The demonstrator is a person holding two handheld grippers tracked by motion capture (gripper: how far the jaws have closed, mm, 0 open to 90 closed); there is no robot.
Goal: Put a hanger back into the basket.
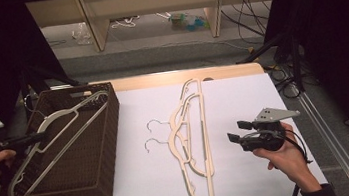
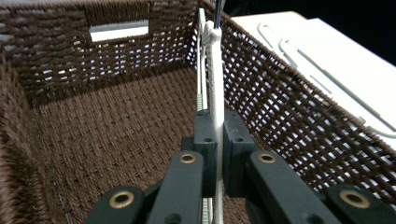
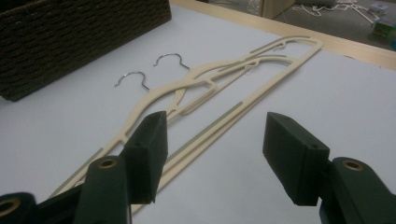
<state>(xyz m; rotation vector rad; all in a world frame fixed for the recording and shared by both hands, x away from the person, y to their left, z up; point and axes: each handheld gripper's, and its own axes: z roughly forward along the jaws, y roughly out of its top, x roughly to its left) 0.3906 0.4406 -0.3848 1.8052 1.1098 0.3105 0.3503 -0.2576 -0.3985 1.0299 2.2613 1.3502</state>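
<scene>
A cream hanger (image 1: 59,137) slants into the brown wicker basket (image 1: 109,136) at the table's left. My left gripper (image 1: 41,136) is shut on that hanger; the left gripper view has the hanger (image 2: 215,74) pinched between the pads, running away over the basket (image 2: 107,135) floor. Two more cream hangers (image 1: 192,136) with metal hooks lie overlapped on the white table top. My right gripper (image 1: 235,133) hovers just right of them, open and holding nothing; in the right gripper view the hangers (image 3: 205,98) lie beyond the spread jaws.
The white table top (image 1: 243,99) has bare room right of the hangers. A wooden strip (image 1: 160,79) edges the far side. Dark curtains flank the table, and cables and clutter lie on the floor beyond.
</scene>
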